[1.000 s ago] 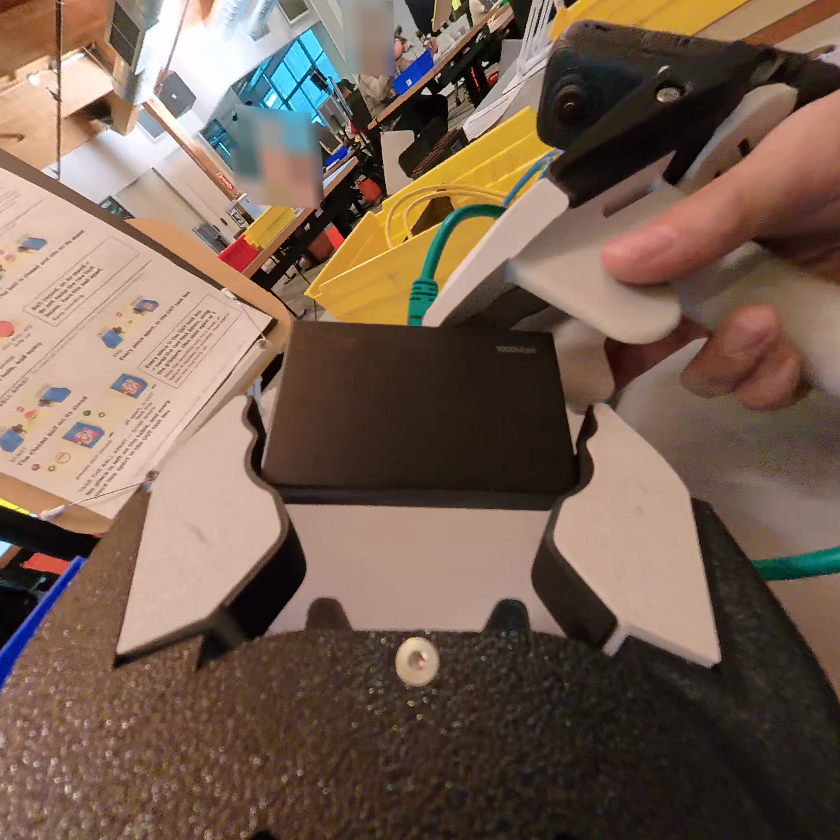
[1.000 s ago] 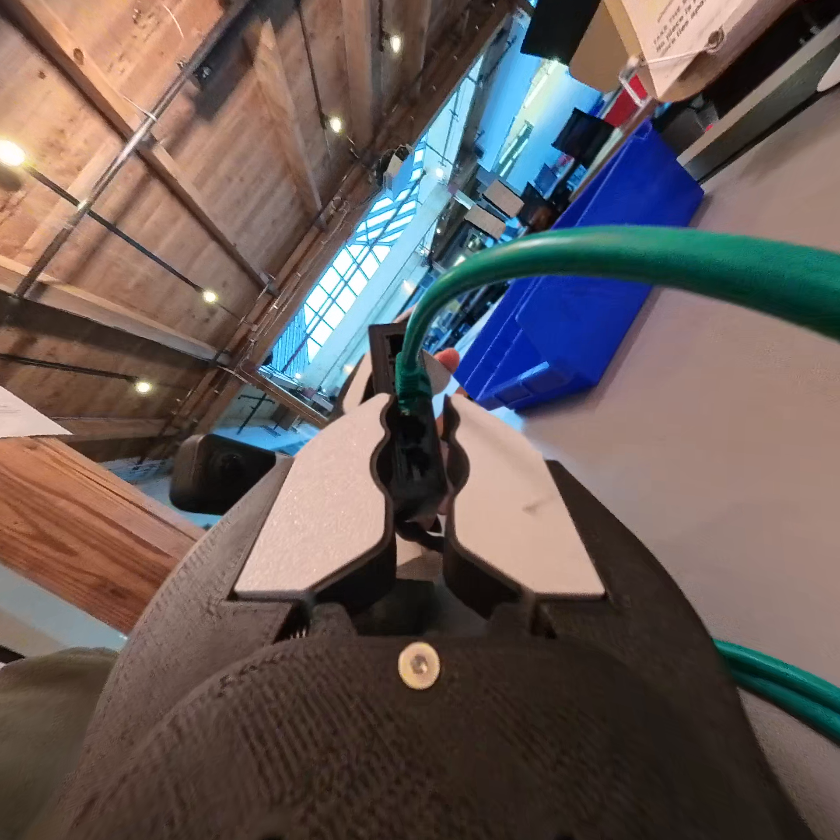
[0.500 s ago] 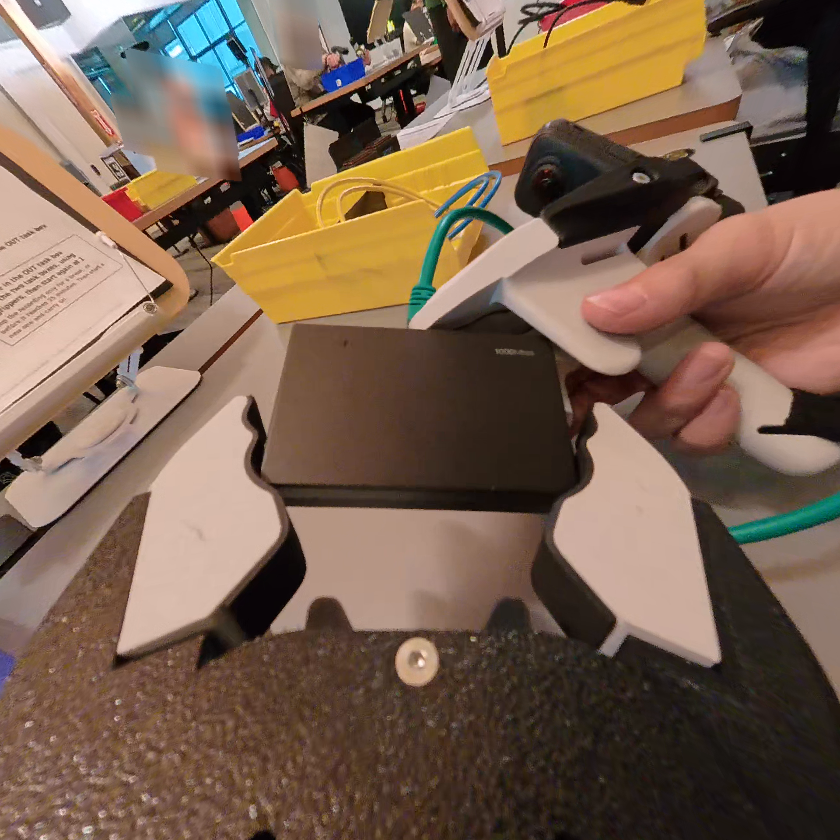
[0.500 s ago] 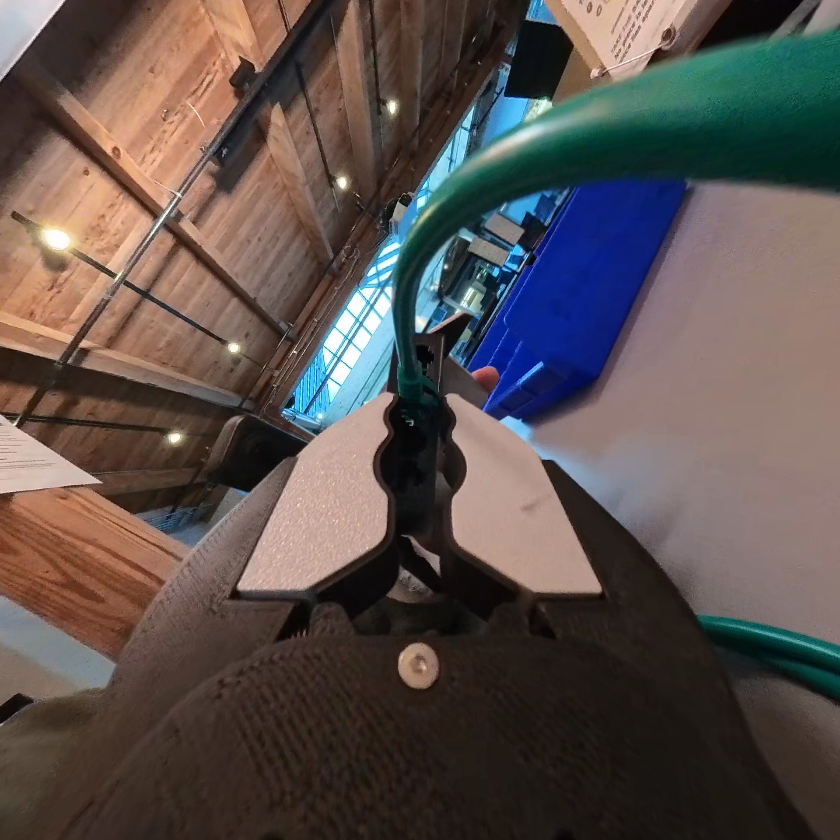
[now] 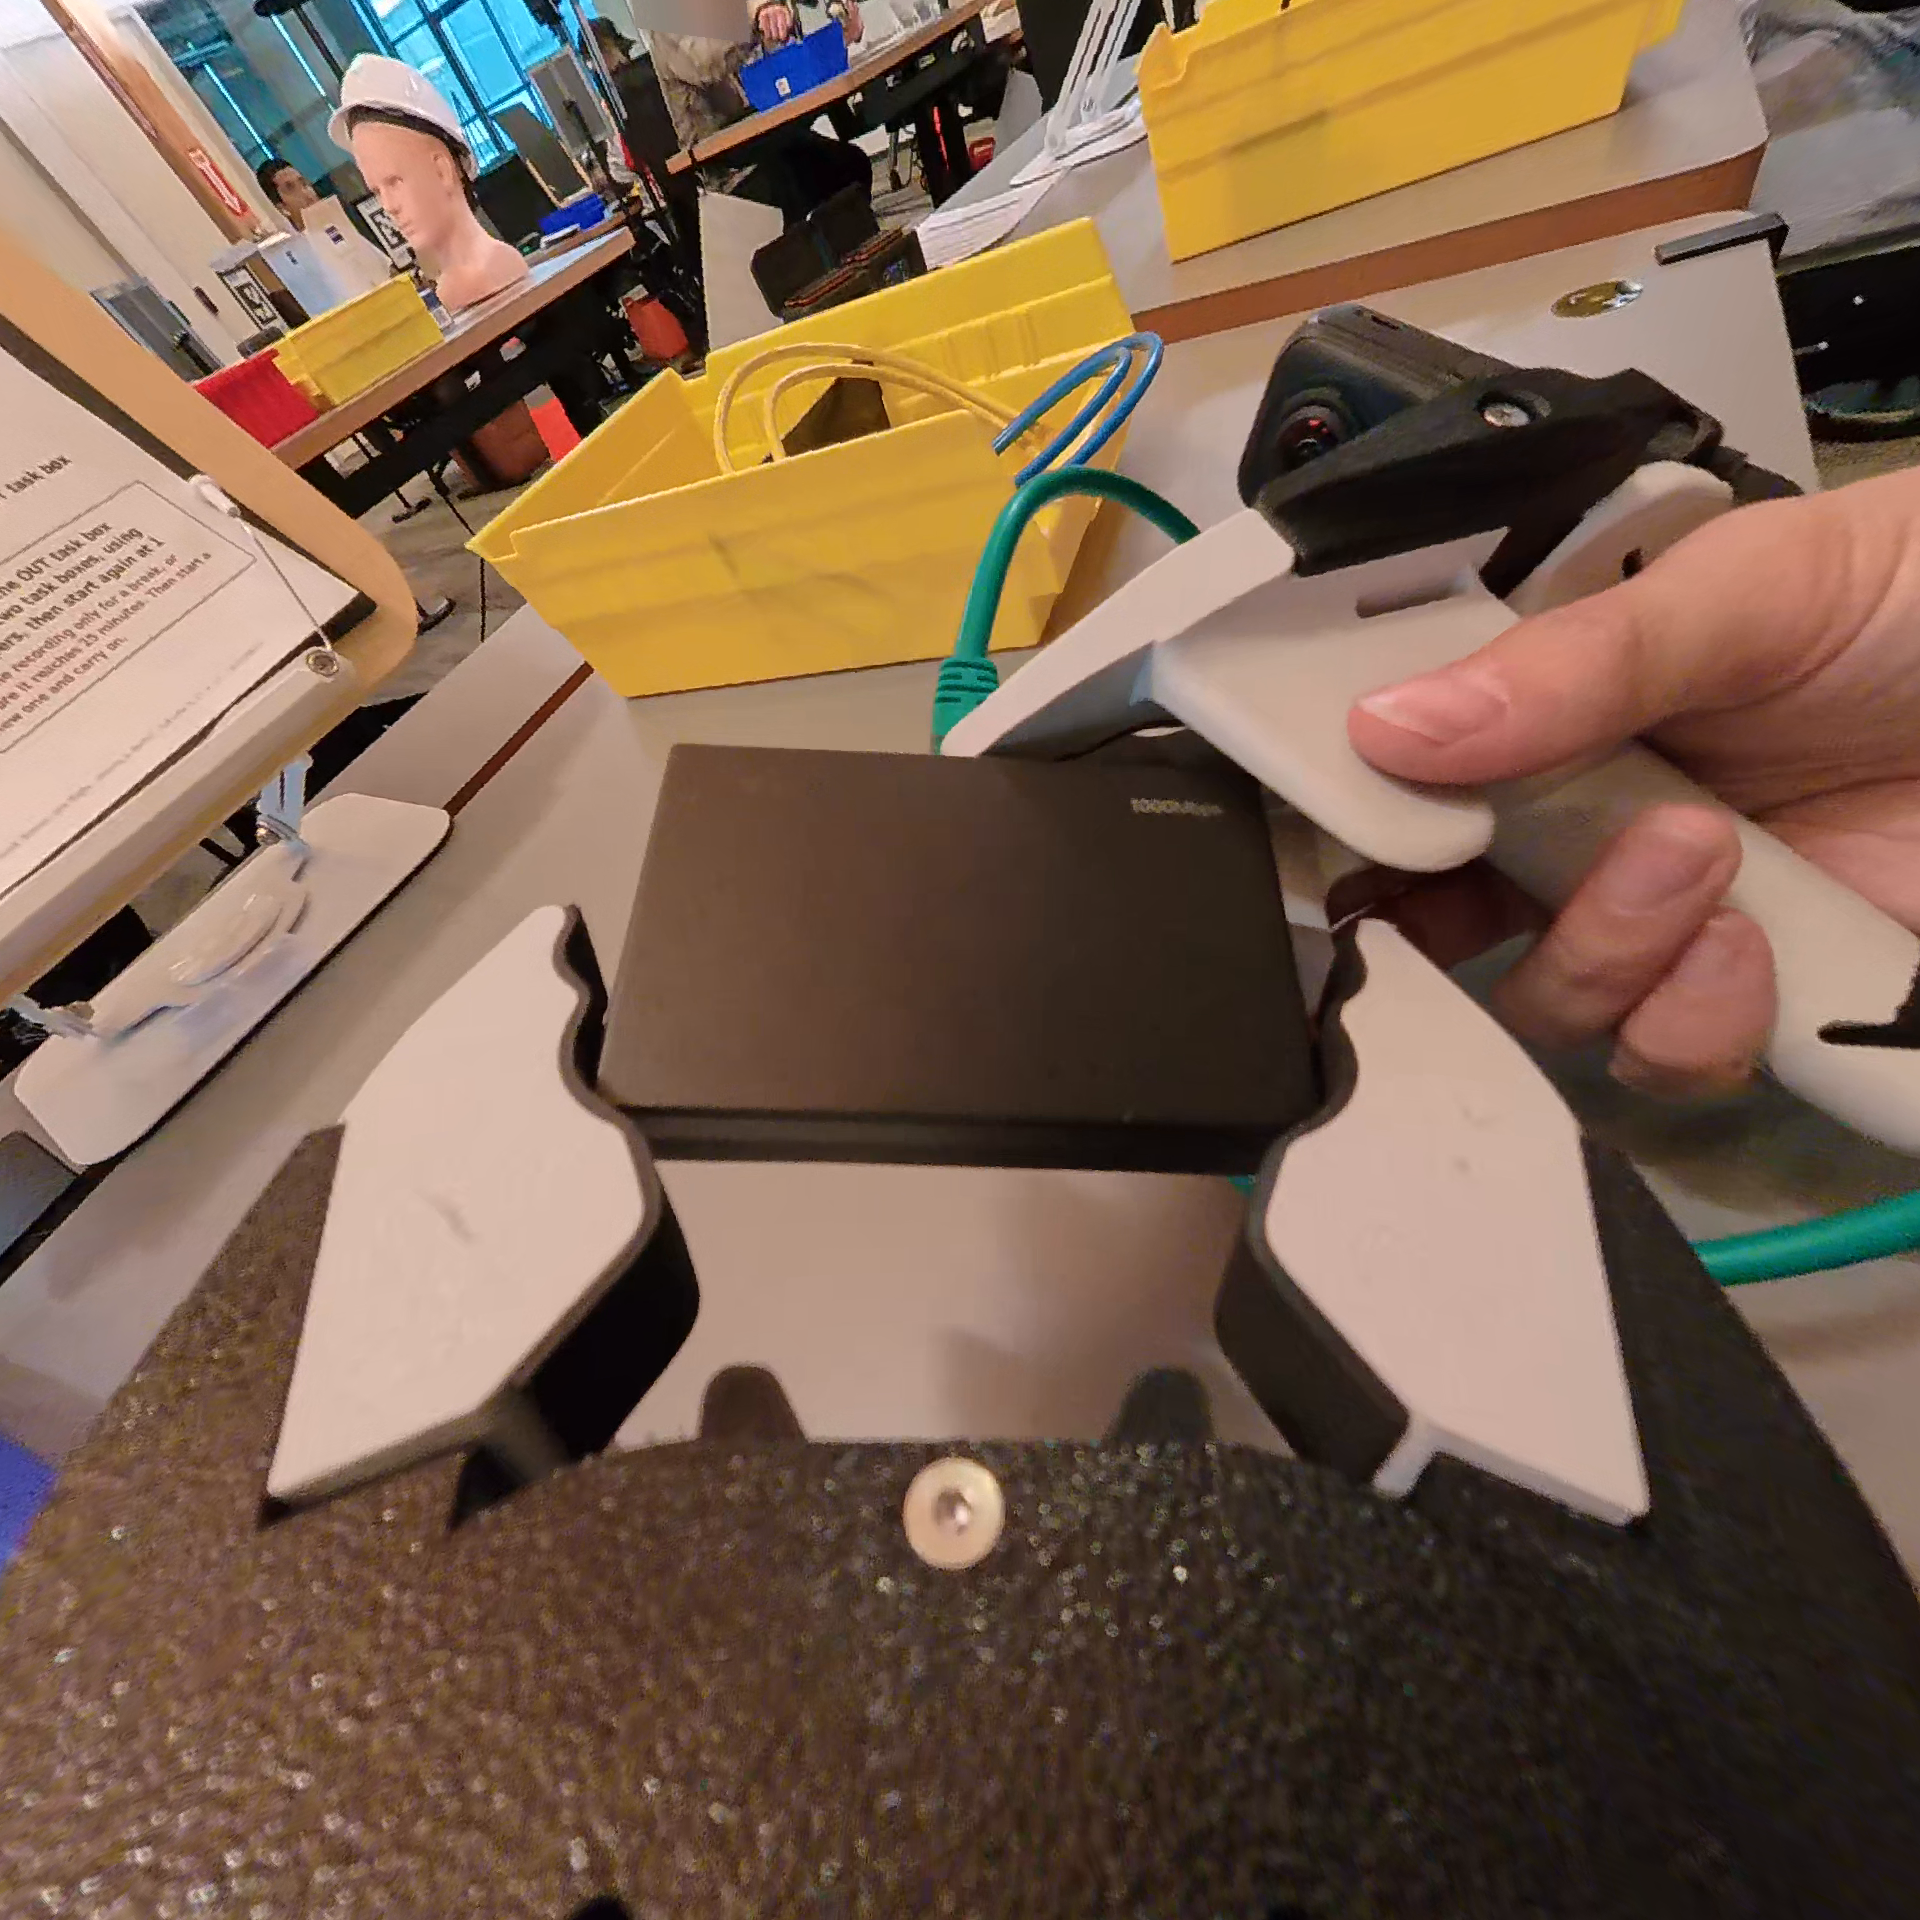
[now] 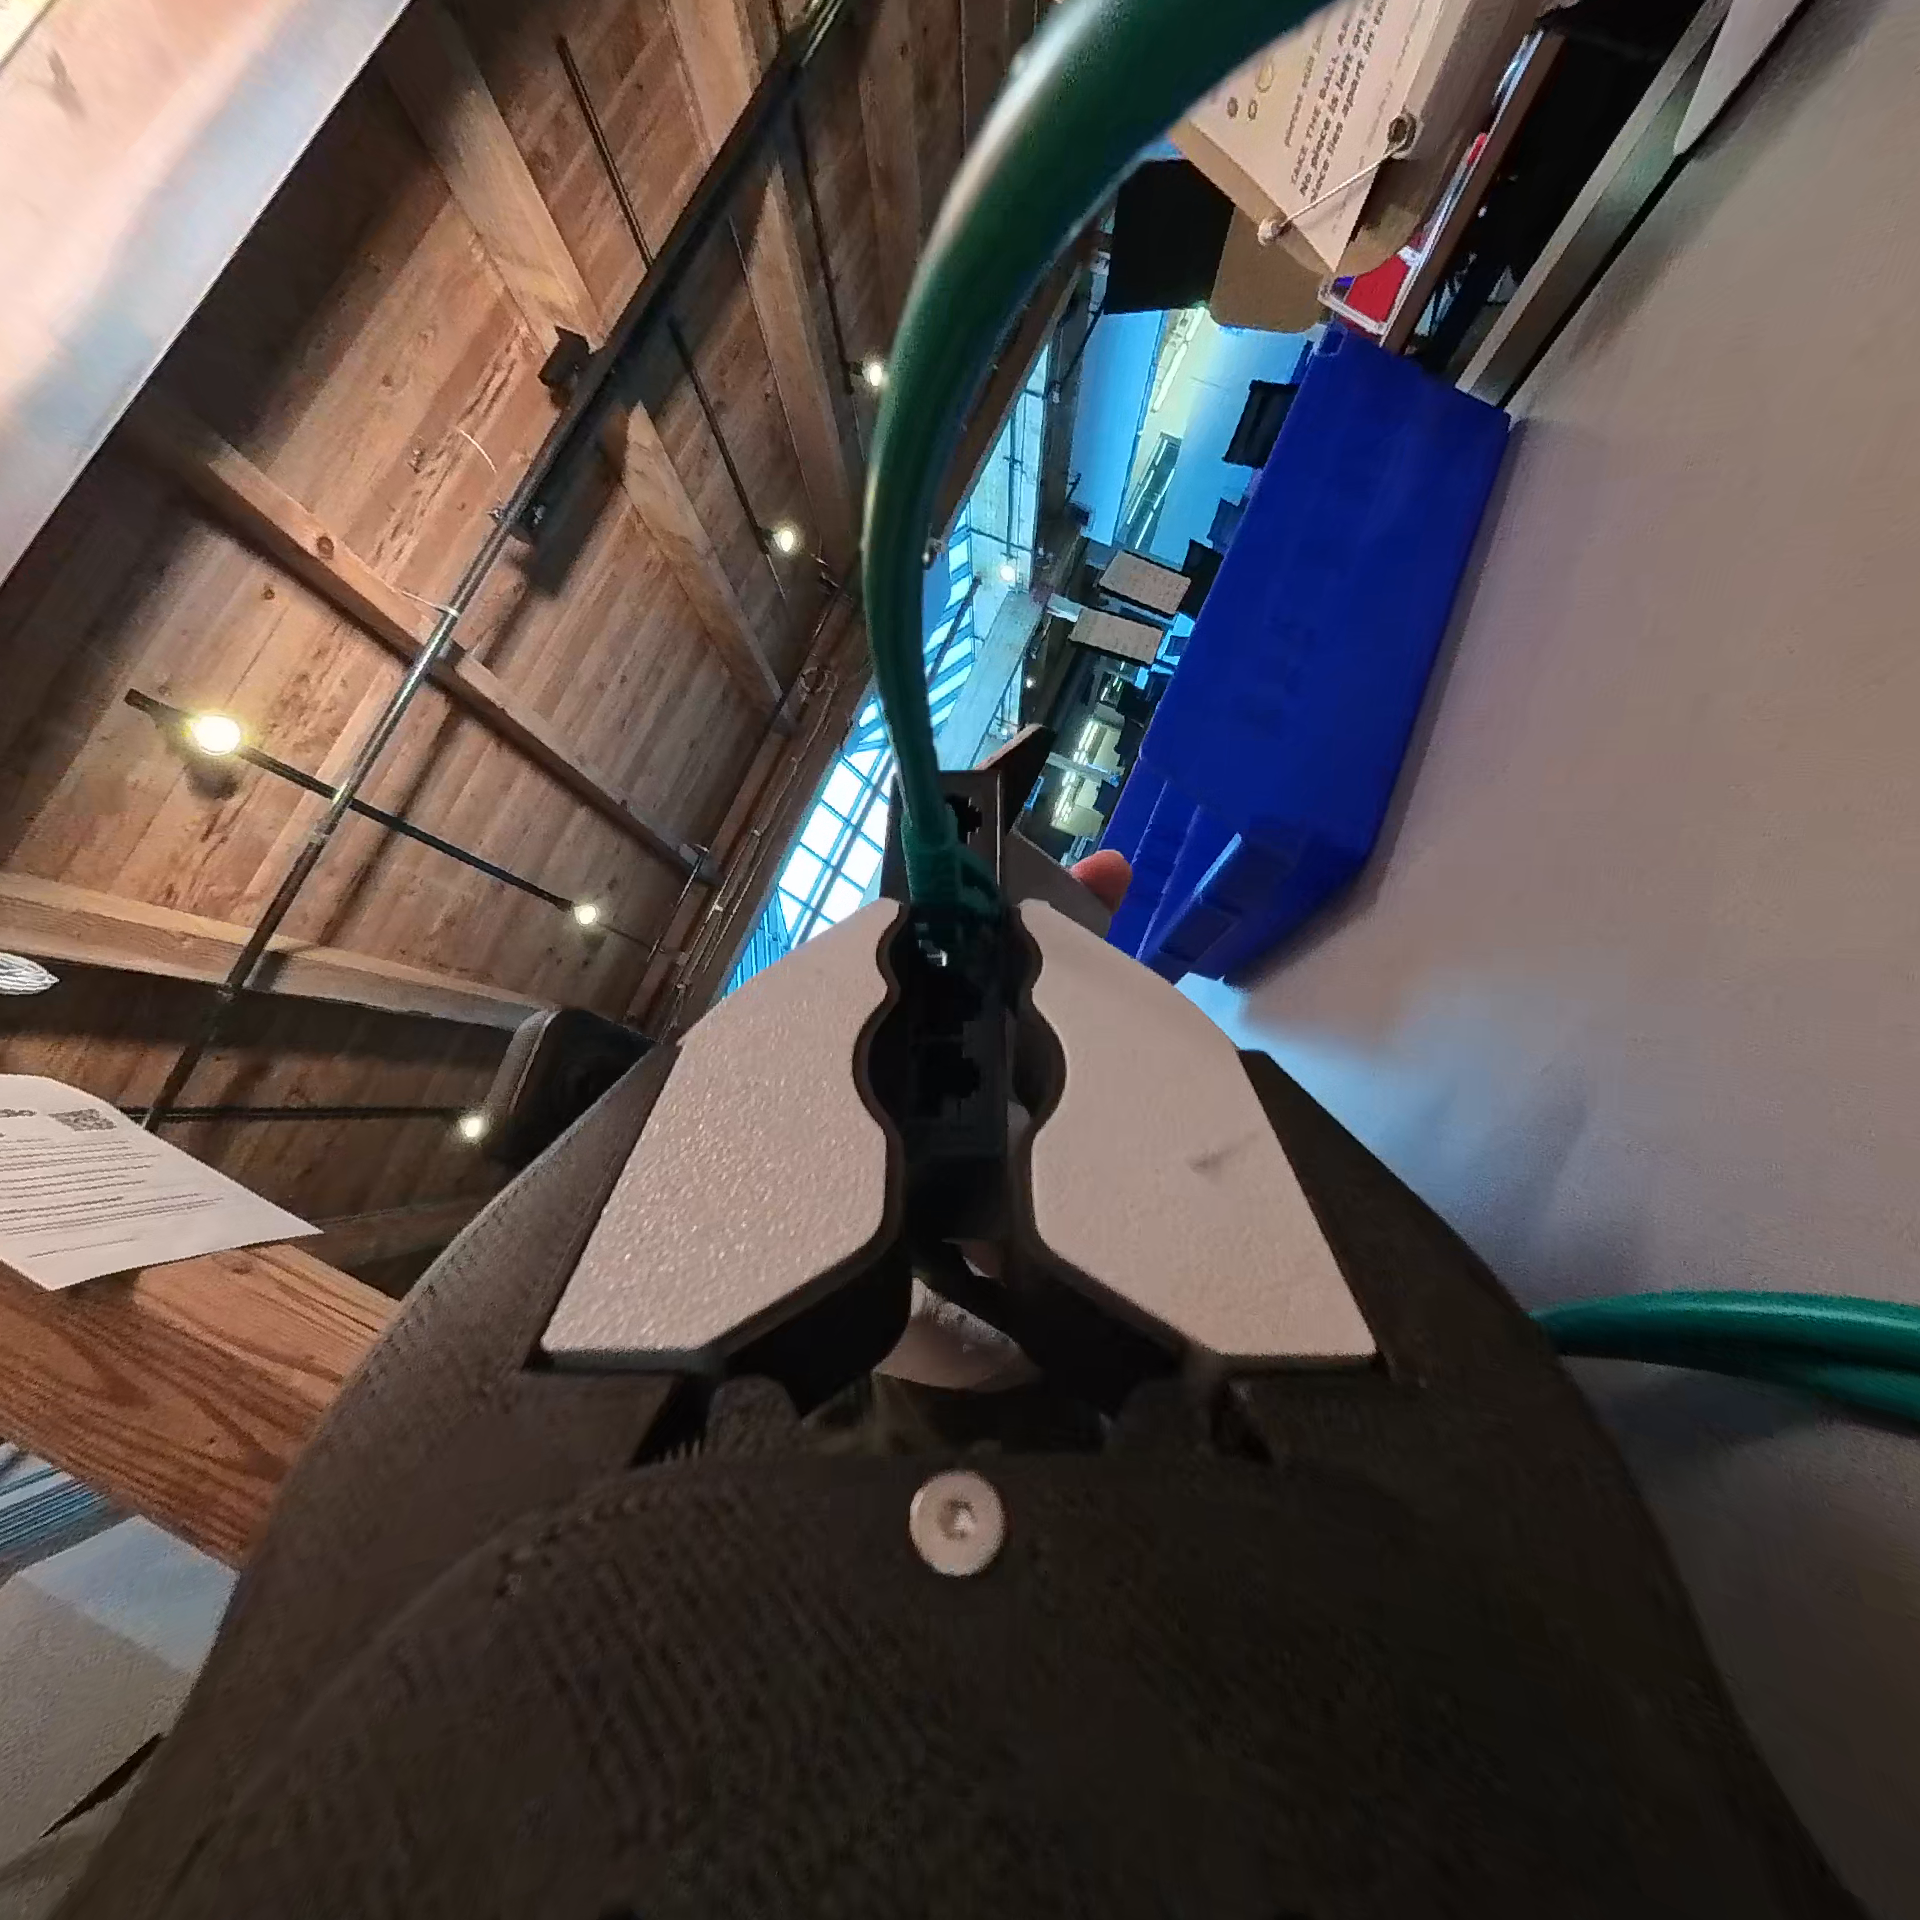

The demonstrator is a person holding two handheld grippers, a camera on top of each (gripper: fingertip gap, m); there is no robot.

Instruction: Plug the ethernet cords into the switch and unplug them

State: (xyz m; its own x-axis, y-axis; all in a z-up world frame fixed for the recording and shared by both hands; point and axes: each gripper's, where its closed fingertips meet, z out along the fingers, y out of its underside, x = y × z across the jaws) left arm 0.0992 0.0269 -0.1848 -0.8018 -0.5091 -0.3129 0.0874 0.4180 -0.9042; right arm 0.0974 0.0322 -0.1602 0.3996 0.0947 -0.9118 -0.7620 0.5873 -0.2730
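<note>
Left wrist view: the black switch (image 5: pixel 951 945) is clamped flat between the fingers of the left gripper (image 5: pixel 961 1029), one finger on each side edge, above the grey table (image 5: pixel 582 748). Across its far edge the right gripper (image 5: pixel 977 727) is held in a hand (image 5: pixel 1683 790), with the green ethernet cord (image 5: pixel 987 582) arching up from its tip. A yellow bin (image 5: pixel 790 561) of yellow and blue cords is seen behind, toward the table's far edge.

Right wrist view: what's hidden from the other side gets shown here, namely the switch's port face (image 6: pixel 956 1049) seen end-on between the right gripper's (image 6: pixel 956 935) nearly closed fingers. Whether the plug is actually pinched can't be told. The green plug (image 6: pixel 951 883) is at a port, and the cord is looped overhead. A blue bin (image 6: pixel 1320 665) is seen beyond.
</note>
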